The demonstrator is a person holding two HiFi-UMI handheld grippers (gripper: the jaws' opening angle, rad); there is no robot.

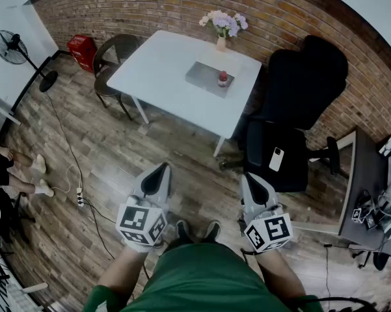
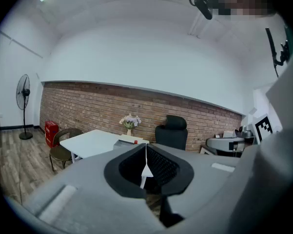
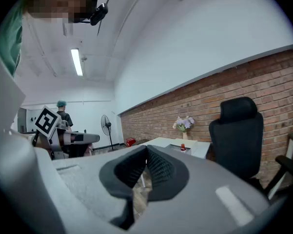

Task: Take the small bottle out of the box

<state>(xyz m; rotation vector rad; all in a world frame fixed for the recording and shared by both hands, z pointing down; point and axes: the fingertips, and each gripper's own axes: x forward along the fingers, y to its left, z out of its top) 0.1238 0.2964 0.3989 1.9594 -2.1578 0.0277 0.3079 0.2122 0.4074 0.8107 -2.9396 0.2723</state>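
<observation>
The small red-capped bottle [image 1: 222,78] stands in a flat grey box [image 1: 203,75] on the white table [image 1: 157,67], far ahead of me. Both grippers hang low by my body, well short of the table. My left gripper [image 1: 161,168] is shut with nothing between its jaws. My right gripper [image 1: 248,178] is also shut and empty. In the left gripper view the bottle [image 2: 135,141] shows small beyond the closed left gripper [image 2: 146,149]. The right gripper view shows the bottle [image 3: 183,147] on the distant table past the closed right gripper [image 3: 146,161].
A vase of flowers [image 1: 222,26] stands at the table's far edge. A black office chair [image 1: 299,109] with a phone [image 1: 276,158] on its seat is right of the table, a brown chair [image 1: 114,57] left. Cables [image 1: 78,187] cross the wooden floor. A cluttered desk [image 1: 367,174] is at right.
</observation>
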